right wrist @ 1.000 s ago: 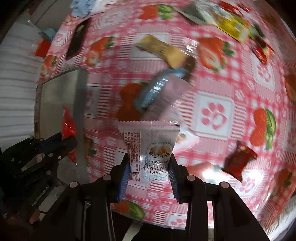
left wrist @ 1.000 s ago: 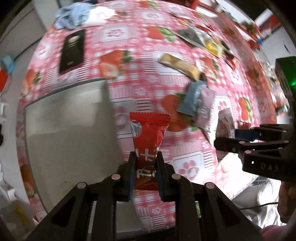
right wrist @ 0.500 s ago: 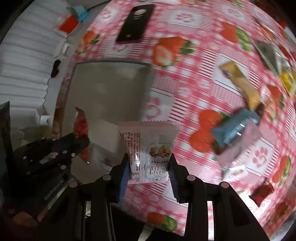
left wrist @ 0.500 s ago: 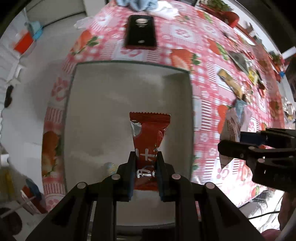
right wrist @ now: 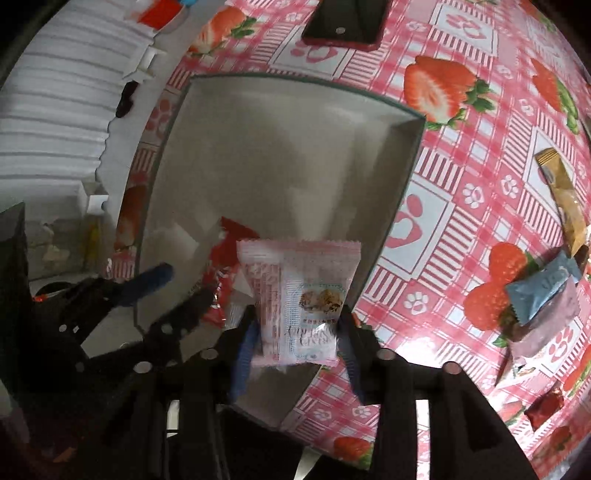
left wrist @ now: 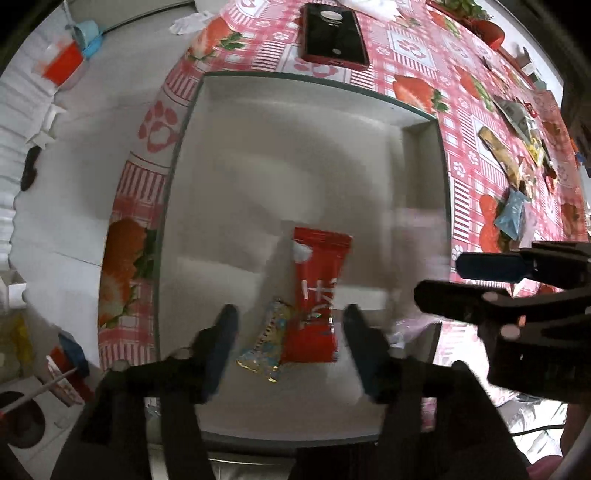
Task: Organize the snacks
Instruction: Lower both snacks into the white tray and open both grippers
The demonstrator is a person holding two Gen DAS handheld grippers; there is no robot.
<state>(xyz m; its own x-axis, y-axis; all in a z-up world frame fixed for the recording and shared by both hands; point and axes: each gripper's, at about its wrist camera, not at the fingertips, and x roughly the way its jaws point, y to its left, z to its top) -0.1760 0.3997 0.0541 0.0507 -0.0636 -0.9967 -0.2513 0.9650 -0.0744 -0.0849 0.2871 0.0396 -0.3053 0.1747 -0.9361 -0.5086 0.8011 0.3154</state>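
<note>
Left wrist view: the left tool (left wrist: 290, 330) is opening over a grey tray (left wrist: 184, 122), the red snack packet (left wrist: 317, 295) loose between its pads. Right tool (right wrist: 295, 350) opening around a white packet (right wrist: 299, 295). Strawberry-print cloth covers the bench (right wrist: 461, 221); white floor beyond.

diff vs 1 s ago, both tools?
Both tools moved from over the tablecloth to above the grey tray. Left tool opening: red packet released, dropping in. Right tool opening, white packet still between its fingers. Phone, loose snacks unmoved.
</note>
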